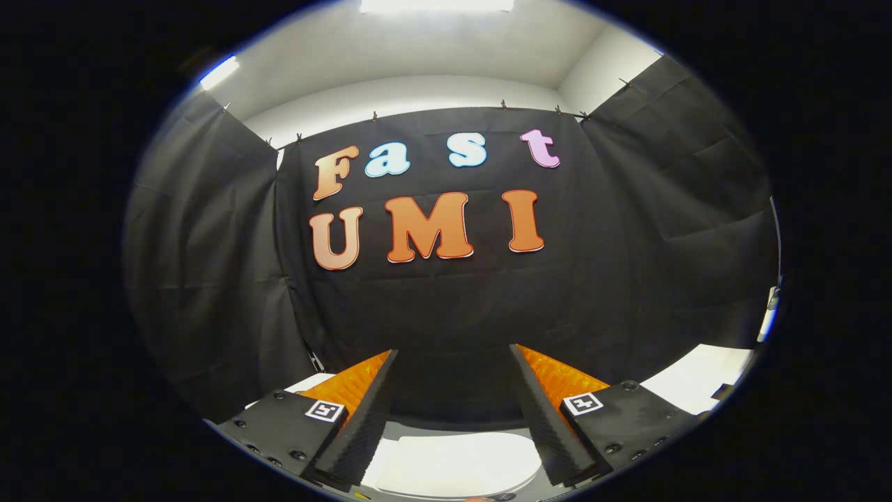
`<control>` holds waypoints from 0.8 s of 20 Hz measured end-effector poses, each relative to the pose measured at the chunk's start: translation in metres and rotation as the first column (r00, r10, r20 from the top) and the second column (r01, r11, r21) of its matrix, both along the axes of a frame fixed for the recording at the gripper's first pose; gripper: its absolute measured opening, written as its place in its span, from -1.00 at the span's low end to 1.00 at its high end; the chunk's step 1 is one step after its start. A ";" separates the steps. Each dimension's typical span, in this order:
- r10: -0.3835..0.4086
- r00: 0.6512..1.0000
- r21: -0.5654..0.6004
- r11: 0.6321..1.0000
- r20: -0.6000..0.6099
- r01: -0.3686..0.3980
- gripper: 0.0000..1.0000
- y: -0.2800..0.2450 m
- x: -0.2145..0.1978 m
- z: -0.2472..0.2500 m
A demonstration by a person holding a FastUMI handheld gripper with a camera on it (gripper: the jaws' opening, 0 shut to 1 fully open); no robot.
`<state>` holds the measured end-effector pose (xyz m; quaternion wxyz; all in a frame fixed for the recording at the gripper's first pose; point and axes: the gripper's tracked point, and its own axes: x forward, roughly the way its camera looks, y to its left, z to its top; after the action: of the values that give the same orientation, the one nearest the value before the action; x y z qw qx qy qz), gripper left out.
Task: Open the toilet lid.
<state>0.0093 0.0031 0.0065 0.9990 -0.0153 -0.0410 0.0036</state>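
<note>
My gripper (pixel 453 352) is open, its two orange-and-black fingers (pixel 362 397) spread wide with nothing between them. They point at the black cloth wall. Low down between the finger bases lies a white rounded surface, the toilet lid (pixel 456 464), seen from above and lying flat. The fingers are above it and do not touch it. Most of the toilet is hidden below the gripper.
Black cloth walls (pixel 453 300) close the booth ahead and on both sides. A white flat surface (pixel 700 383) shows to the right beyond the right finger, and a small white patch (pixel 306 382) beside the left finger.
</note>
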 end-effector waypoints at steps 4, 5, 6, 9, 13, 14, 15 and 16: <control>0.025 1.000 0.003 1.000 -0.012 -0.025 0.97 -0.001 0.004 -0.019; 0.031 0.999 -0.008 0.999 -0.013 -0.031 0.97 -0.003 0.006 -0.026; 0.038 0.999 -0.021 0.999 -0.017 -0.039 0.97 -0.006 0.007 -0.034; 0.074 0.994 -0.039 0.996 -0.077 -0.077 0.97 -0.015 0.014 -0.073; 0.114 0.982 0.025 0.993 -0.152 -0.112 0.97 -0.047 0.017 -0.130; 0.095 0.982 0.031 0.995 -0.164 -0.091 0.97 -0.062 0.020 -0.146; 0.079 0.979 0.049 0.996 -0.187 -0.071 0.97 -0.077 0.022 -0.165; 0.075 0.974 0.081 0.995 -0.213 -0.059 0.97 -0.090 0.021 -0.184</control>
<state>0.0305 -0.0869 -0.1780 0.9968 0.0236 0.0672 0.0373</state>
